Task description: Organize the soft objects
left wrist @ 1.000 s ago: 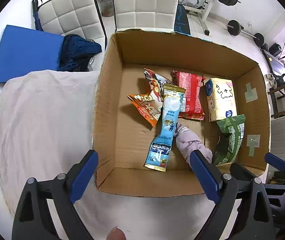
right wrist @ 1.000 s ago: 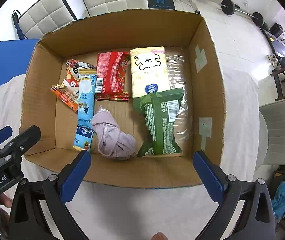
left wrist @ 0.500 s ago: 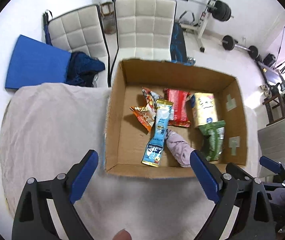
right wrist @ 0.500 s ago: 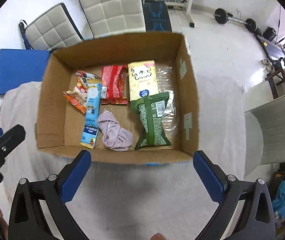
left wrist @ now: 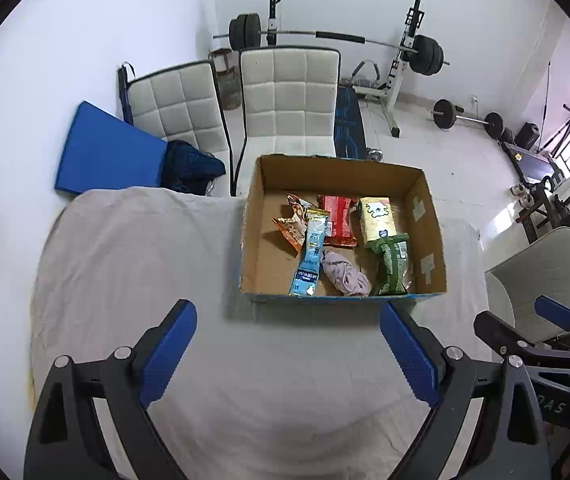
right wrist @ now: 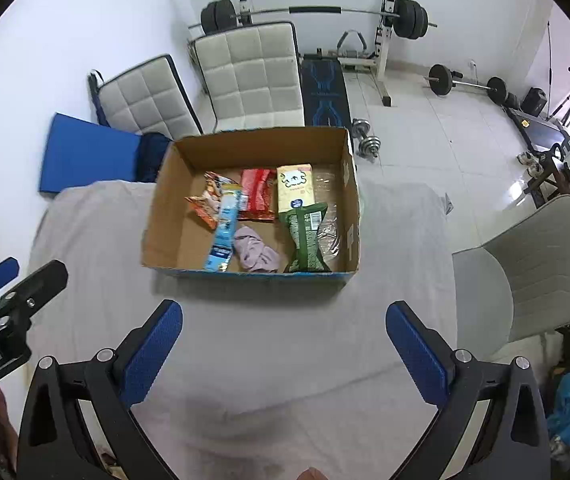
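Note:
An open cardboard box (left wrist: 253, 232) (right wrist: 161, 216) stands on a table with a pale cloth (left wrist: 133, 264). Inside lie a crumpled lilac cloth (left wrist: 345, 278) (right wrist: 255, 254), a light blue packet (left wrist: 311, 258) (right wrist: 223, 234), an orange packet (left wrist: 291, 224), a red packet (left wrist: 337, 220) (right wrist: 259, 194), a yellow pack (left wrist: 377, 222) (right wrist: 295, 188) and a green packet (left wrist: 393, 266) (right wrist: 305, 240). My left gripper (left wrist: 289, 356) is open and empty, well in front of the box. My right gripper (right wrist: 283, 354) is open and empty, also in front of it.
Two white padded chairs (left wrist: 289, 96) and a blue mat (left wrist: 105, 156) stand behind the table. A barbell rack (left wrist: 401, 52) and weights lie on the floor beyond. A grey chair (right wrist: 533, 264) is at the right. A dark garment (left wrist: 189, 168) lies on one chair.
Both grippers have pulled back and up away from the box, so it looks smaller and the room shows. The box contents have not moved. Both grippers stay open.

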The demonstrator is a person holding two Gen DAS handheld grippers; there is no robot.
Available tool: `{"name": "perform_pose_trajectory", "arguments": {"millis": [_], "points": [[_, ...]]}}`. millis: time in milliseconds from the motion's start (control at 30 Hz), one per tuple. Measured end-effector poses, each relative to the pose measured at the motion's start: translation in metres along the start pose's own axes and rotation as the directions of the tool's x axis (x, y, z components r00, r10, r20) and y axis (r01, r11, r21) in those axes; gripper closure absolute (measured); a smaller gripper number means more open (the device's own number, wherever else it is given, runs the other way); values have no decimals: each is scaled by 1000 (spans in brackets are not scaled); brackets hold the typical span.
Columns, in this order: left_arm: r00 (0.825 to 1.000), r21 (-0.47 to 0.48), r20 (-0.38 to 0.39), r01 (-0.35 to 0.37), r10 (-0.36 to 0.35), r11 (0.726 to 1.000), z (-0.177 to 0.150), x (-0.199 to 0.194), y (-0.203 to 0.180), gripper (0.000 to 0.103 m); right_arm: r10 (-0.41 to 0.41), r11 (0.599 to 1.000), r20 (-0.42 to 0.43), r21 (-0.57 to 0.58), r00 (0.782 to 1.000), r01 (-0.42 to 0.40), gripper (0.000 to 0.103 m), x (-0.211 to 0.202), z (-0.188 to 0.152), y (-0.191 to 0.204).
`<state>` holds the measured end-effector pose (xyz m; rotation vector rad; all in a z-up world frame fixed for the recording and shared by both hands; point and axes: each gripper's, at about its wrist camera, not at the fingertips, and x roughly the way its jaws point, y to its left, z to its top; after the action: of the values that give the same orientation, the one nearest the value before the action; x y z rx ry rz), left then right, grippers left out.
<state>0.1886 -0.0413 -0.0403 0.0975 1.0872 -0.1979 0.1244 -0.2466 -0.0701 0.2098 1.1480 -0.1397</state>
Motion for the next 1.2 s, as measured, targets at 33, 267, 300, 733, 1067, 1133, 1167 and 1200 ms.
{"name": "perform_pose_trajectory", "arguments": {"millis": [33,267,300,733,1067,1133,1167,1200], "points": [[1000,-5,8,2,-2,1000,-3,-9,1,9,6,1000,9,3,1000,-6,0,-10,-3,0],[998,-12,54,12,-11,1000,-16,-57,0,9,20,1000,101,6,995,-21,0,-78,-24,3],[998,-8,66,5,-5,1000,-18,-66,-1,9,13,1000,108,3,994,-14,0,-85,-27,3],[996,-18,86,23,-21,1000,-38,-107,-2,9,-15,1000,139,-5,990,15,0,-158,-68,-1],[994,-10,109,18,-17,1000,-40,-112,-9,9,-39,999,166,24,985,35,0,-160,-61,-7],[993,-8,119,9,-8,1000,-39,-113,-10,9,-43,999,172,25,984,39,0,-159,-58,-8],[993,-9,122,7,-5,1000,-39,-113,-11,9,-44,999,178,26,983,40,0,-160,-57,-8],[992,-8,125,4,-3,1000,-38,-113,-11,9,-47,999,181,26,982,43,0,-160,-55,-8]]}}
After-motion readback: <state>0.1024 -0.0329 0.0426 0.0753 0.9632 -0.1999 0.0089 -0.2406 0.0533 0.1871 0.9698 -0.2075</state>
